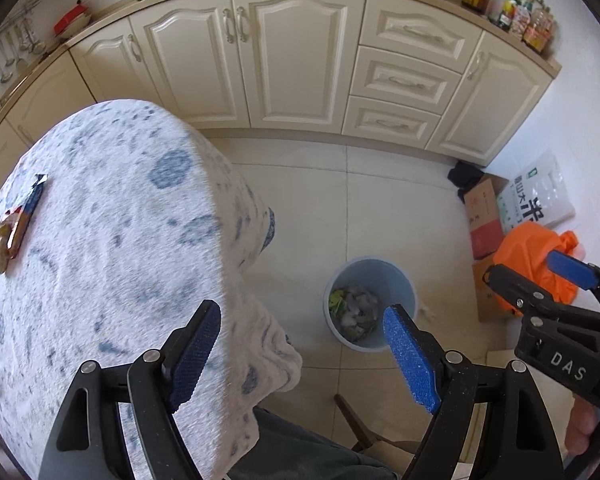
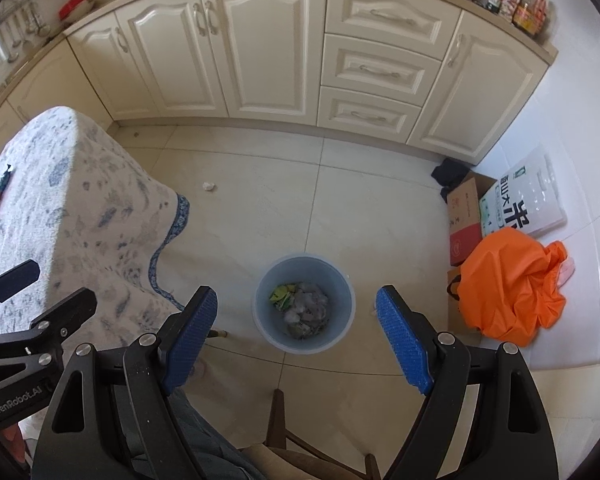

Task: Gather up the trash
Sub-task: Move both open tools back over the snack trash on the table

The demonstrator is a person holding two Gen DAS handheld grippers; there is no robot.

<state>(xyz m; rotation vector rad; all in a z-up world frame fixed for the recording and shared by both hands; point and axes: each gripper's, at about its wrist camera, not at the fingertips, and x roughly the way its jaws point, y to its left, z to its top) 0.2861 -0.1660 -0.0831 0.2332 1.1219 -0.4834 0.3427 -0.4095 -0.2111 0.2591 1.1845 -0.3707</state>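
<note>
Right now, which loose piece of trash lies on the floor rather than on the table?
The small crumpled white paper scrap lies on the tiled floor beyond the table's corner. The torn dark blue snack wrapper lies on the blue-patterned tablecloth.

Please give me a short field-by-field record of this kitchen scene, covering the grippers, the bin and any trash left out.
left gripper: open, empty, above the table edge
right gripper: open, empty, above the bin
bin: light blue, upright on the floor, already holding scraps
wrapper: lying on the table, not yet picked up
paper scrap: white, crumpled, on the floor beside the table
orange bag: on the floor by the wall, next to cardboard boxes
</note>
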